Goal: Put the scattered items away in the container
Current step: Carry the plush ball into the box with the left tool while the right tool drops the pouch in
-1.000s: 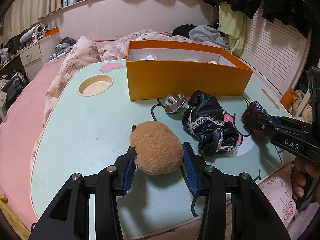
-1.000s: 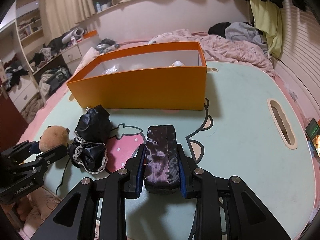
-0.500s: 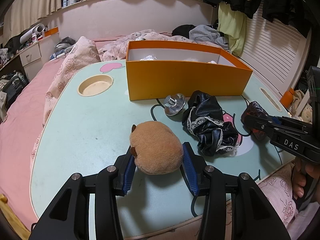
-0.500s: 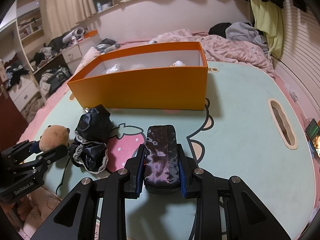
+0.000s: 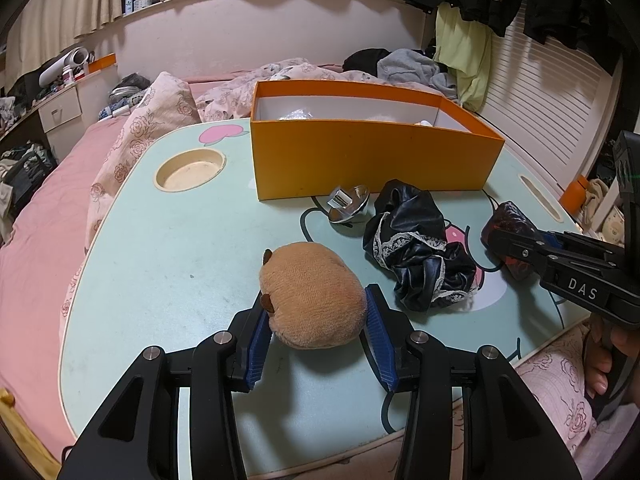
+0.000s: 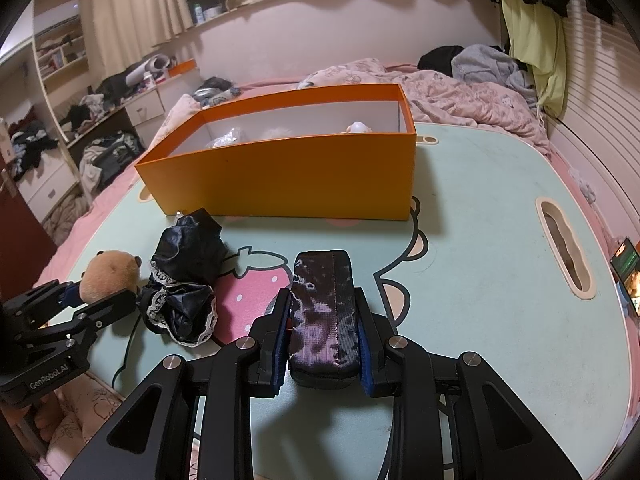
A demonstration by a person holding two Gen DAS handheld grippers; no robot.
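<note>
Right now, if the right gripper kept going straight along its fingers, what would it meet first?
Probably the near wall of the orange box. The right gripper, shut on the dark pouch, points across bare table toward it; height is hard to judge.

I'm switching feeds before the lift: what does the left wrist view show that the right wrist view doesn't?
Only the left wrist view shows the round cup recess in the table and the shiny metal piece in full. Only the right wrist view shows the top face of the dark pouch in the right gripper and the phone at the table's edge. Both show the orange box, the black lace cloth, and the brown plush in the left gripper.
</note>
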